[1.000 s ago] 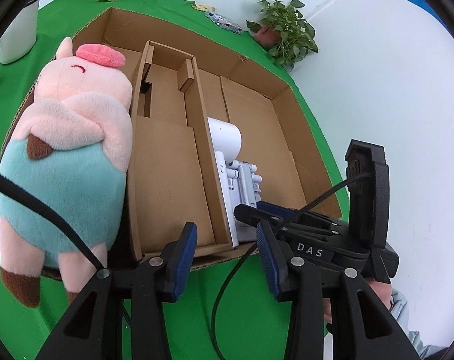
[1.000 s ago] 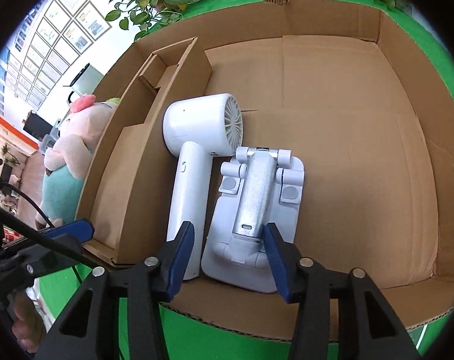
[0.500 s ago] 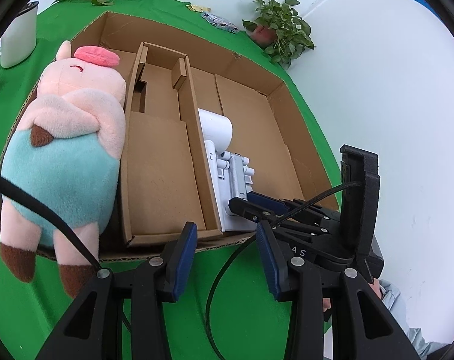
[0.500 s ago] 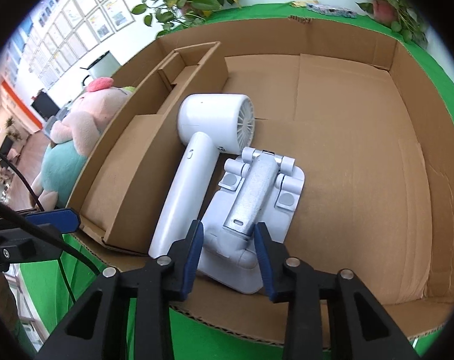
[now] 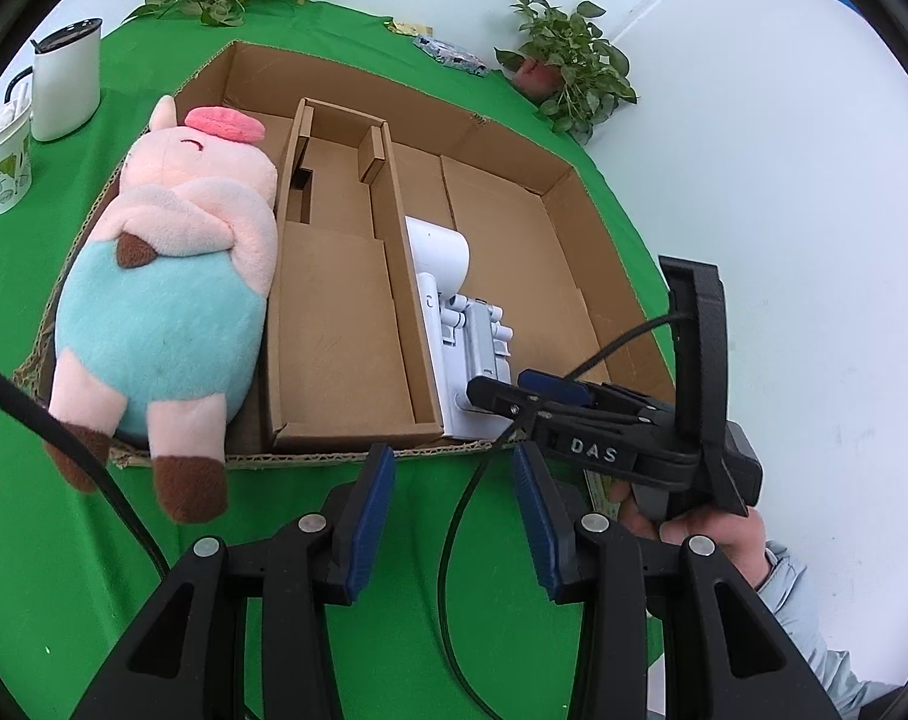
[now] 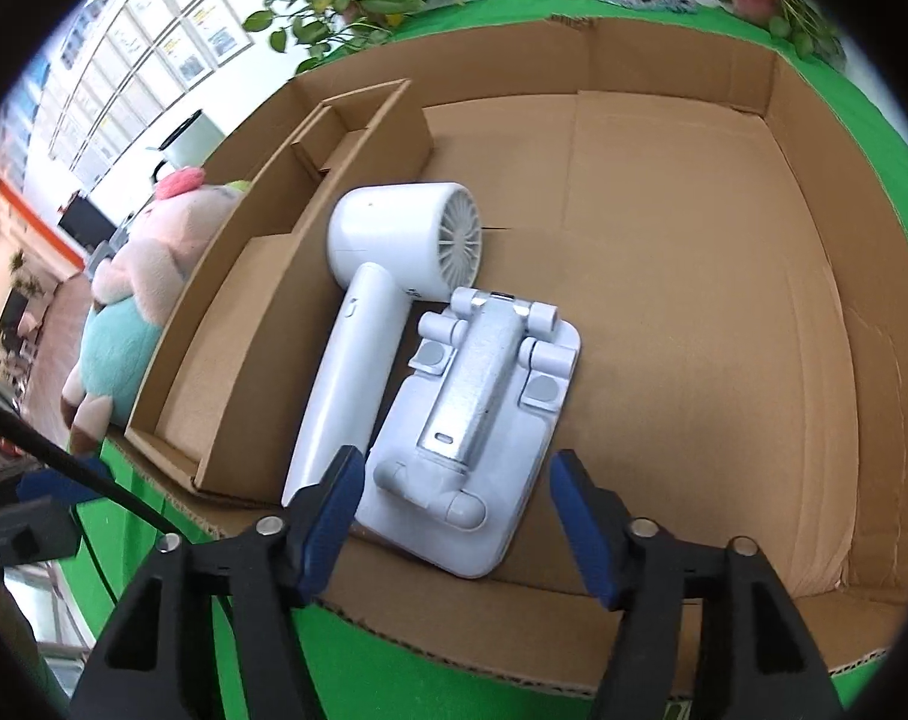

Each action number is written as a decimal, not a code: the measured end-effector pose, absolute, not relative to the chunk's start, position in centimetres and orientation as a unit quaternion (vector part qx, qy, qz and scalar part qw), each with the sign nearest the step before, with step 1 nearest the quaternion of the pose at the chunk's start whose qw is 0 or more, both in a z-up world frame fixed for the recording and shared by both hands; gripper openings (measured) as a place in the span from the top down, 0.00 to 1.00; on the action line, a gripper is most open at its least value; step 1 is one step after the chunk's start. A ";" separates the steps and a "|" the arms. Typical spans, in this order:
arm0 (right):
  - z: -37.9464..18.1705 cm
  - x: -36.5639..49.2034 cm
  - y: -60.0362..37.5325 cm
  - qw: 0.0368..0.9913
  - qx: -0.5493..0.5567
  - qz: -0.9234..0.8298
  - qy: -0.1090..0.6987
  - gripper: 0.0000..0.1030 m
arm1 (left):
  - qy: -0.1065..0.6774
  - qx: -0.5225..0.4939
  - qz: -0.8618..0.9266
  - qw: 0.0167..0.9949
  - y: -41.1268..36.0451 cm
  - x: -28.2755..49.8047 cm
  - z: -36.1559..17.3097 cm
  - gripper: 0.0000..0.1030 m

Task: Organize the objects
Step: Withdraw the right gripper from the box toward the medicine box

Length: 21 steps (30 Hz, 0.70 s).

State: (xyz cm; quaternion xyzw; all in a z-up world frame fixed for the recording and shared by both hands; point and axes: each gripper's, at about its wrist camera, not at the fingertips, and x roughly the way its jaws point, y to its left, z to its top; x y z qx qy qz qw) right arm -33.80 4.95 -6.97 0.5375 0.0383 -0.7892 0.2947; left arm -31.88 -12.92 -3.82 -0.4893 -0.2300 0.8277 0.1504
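Observation:
A shallow cardboard box [image 5: 580, 240] [image 6: 724, 300] lies on a green table. In it, left to right: a pink and teal plush pig [image 5: 171, 300] [image 6: 123, 300], a cardboard divider insert [image 5: 333, 324] [image 6: 243, 348], a white hair dryer [image 5: 435, 264] [image 6: 387, 276] and a white folding stand [image 5: 484, 354] [image 6: 478, 420]. My right gripper [image 6: 454, 516] [image 5: 514, 387] is open at the box's near edge, its fingers on either side of the stand's near end without touching it. My left gripper [image 5: 450, 516] is open and empty above the green cloth in front of the box.
A white canister [image 5: 66, 81] and a patterned paper cup [image 5: 3, 165] stand left of the box. Potted plants [image 5: 568, 78] stand at the table's far edge by the white wall. A black cable [image 5: 63, 438] crosses the left wrist view.
My right gripper closed around the stand's near end half a second ago, then opened wide and pulled back a little. My left gripper drew back from the box.

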 end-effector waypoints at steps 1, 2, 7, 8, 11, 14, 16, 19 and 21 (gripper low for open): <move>-7.1 -33.9 4.8 0.291 0.539 -0.790 0.037 0.38 | -0.230 -0.490 0.828 0.150 -12.9 -31.7 -3.8 0.62; -7.3 -34.1 4.7 0.286 0.541 -0.790 0.035 0.38 | -0.228 -0.490 0.828 0.150 -12.8 -31.5 -3.7 0.62; -7.9 -35.0 4.2 0.257 0.539 -0.801 0.041 0.41 | -0.221 -0.491 0.829 0.151 -12.7 -30.7 -3.5 0.62; -7.9 -34.9 4.1 0.257 0.535 -0.803 0.050 0.44 | -0.220 -0.491 0.829 0.151 -12.8 -30.6 -3.4 0.62; -7.8 -34.5 3.8 0.270 0.525 -0.804 0.074 0.49 | -0.222 -0.491 0.829 0.149 -13.0 -30.3 -3.5 0.62; -7.9 -34.6 4.0 0.278 0.522 -0.803 0.079 0.49 | -0.224 -0.493 0.828 0.148 -13.2 -30.3 -3.8 0.62; -7.8 -34.6 4.1 0.284 0.520 -0.801 0.084 0.49 | -0.224 -0.494 0.827 0.149 -13.2 -30.2 -3.8 0.62; -7.8 -34.7 4.2 0.290 0.521 -0.798 0.088 0.49 | -0.224 -0.493 0.827 0.150 -13.2 -30.4 -4.0 0.62; -7.8 -34.8 4.3 0.292 0.520 -0.798 0.090 0.49 | -0.224 -0.494 0.826 0.151 -13.1 -30.5 -4.1 0.62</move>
